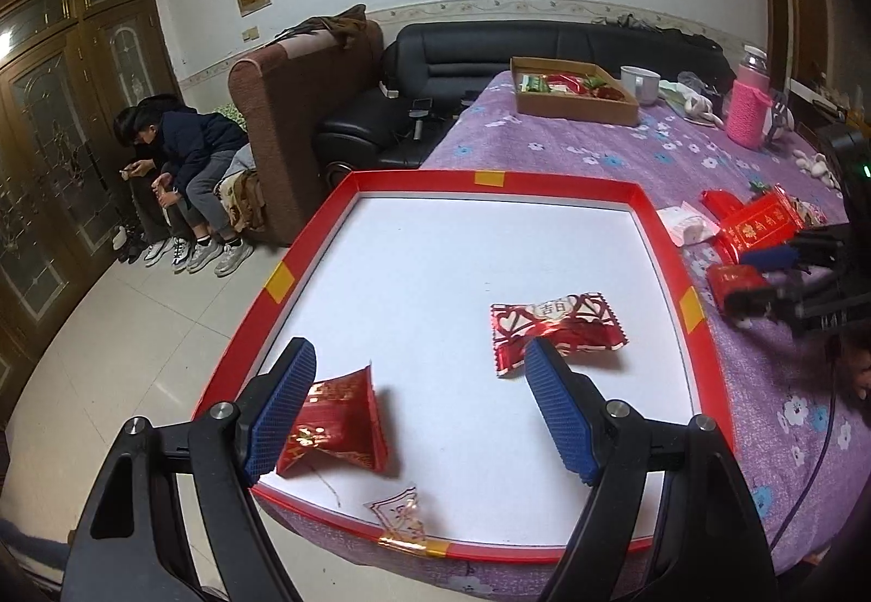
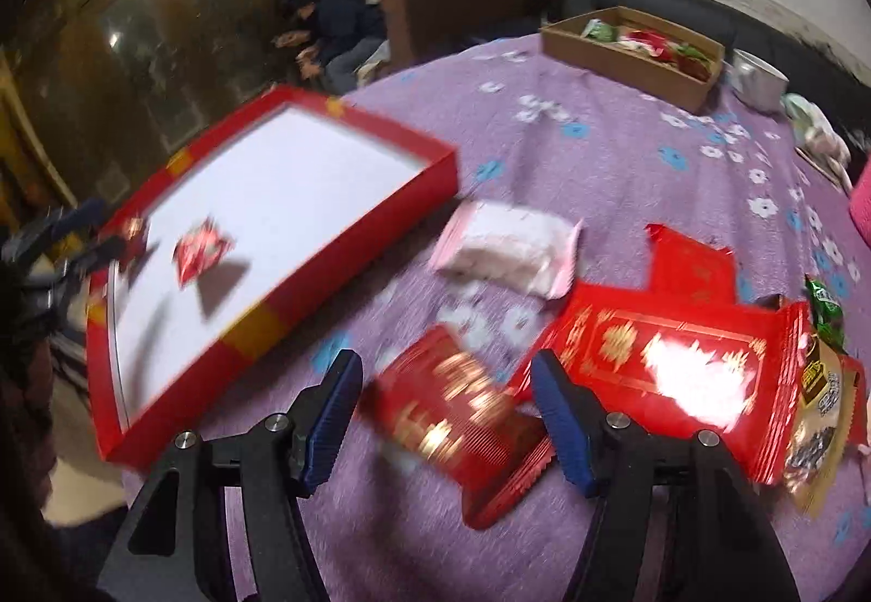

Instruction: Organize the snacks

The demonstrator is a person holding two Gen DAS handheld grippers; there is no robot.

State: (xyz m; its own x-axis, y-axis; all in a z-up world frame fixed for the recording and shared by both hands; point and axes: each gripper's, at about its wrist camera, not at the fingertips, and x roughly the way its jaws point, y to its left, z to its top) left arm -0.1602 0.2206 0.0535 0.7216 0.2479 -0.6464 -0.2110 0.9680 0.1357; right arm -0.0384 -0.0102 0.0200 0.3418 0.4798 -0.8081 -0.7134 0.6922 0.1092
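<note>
A red snack packet (image 2: 462,417) is seen, though blurred, between the spread fingers (image 2: 560,428) of the right gripper (image 2: 443,398), seemingly untouched.

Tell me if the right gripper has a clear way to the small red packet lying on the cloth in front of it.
Probably yes. The right gripper hangs open just above the small red packet, jaws either side, nothing covering it; the big red pouch crowds one side.

Red snack packets (image 1: 555,330) flat in red-rimmed tray (image 1: 492,179).
</note>
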